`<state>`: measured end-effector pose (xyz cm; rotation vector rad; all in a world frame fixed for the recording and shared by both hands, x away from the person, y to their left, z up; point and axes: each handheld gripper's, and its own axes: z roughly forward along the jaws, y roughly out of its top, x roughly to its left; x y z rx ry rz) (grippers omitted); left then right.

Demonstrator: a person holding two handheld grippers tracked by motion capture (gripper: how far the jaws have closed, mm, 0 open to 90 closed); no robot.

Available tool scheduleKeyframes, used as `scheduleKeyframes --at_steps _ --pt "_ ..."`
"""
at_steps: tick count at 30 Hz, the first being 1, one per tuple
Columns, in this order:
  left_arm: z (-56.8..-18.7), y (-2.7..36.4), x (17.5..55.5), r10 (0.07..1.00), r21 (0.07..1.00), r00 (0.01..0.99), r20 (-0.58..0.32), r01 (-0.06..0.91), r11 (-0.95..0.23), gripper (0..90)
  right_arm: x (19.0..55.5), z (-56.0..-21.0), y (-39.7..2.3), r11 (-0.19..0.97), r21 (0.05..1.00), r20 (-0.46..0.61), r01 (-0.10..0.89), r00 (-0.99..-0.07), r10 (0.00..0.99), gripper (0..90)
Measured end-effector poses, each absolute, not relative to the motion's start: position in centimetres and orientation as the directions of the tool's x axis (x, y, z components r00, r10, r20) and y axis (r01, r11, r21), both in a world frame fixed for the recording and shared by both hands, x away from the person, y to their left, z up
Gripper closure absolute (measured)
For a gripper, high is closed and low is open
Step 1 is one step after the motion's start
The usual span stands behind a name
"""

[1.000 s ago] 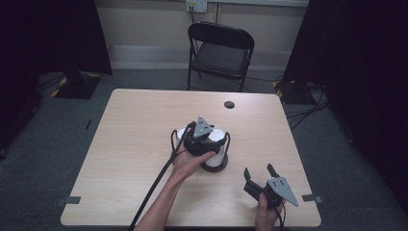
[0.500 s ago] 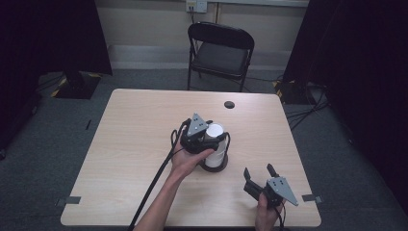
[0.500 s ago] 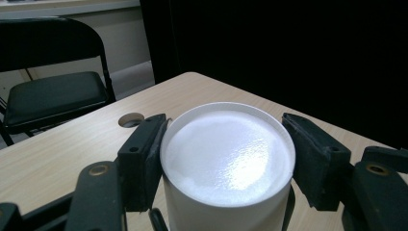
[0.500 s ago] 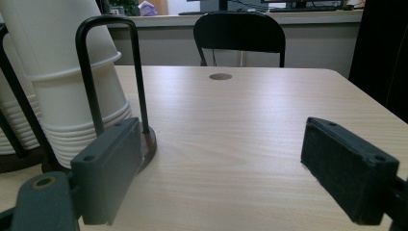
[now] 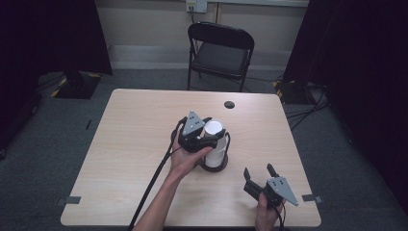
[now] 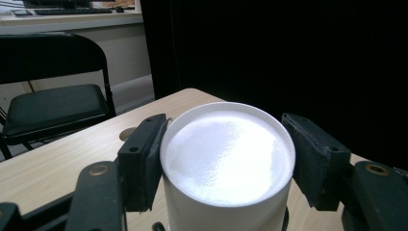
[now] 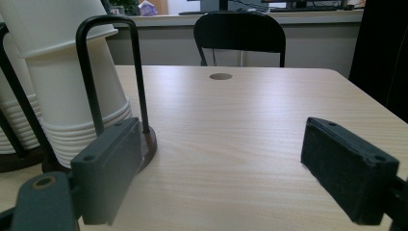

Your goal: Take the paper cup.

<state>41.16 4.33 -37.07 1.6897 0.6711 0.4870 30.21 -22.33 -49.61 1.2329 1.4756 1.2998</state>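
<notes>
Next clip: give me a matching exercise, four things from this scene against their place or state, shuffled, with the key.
Things:
1. left tool
2. right tool
3. folding chair
4. round hole

Place or state:
A. in the tabletop near its far edge
B. jaws apart, nothing between them
C. shut on the top white cup of the stack
D. on the floor beyond the table

Pairs: 1-C, 2-B, 3-D, 4-A

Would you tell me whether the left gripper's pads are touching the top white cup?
Touching: in the left gripper view, both pads of the left gripper press against the sides of the top white cup.
</notes>
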Motion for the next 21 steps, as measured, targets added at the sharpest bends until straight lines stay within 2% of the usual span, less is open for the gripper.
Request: scheduleKeyframes --at_steps 4,7,10,21 --pt "-36.9 4.5 41.2 0.667 0.977 0.744 -0.037 0.167 -0.132 35.0 30.2 -49.6 -22.3 -0.002 0.987 0.035 0.158 -0.208 0.978 13.7" --pt "-36.7 4.8 41.1 0.653 0.978 0.754 -0.071 0.181 -0.103 35.0 30.2 -49.6 -22.3 -0.003 0.987 0.036 0.159 -0.208 0.978 13.7" --pt "-36.4 4.8 40.8 0.67 0.98 0.742 -0.034 0.155 -0.122 35.0 30.2 -49.6 -22.3 -0.001 0.987 0.035 0.159 -0.208 0.978 13.7" --pt "-35.7 5.3 40.4 0.667 0.988 0.743 -0.044 0.131 -0.08 35.0 30.2 -49.6 -22.3 0.0 0.987 0.032 0.158 -0.204 0.978 13.7"
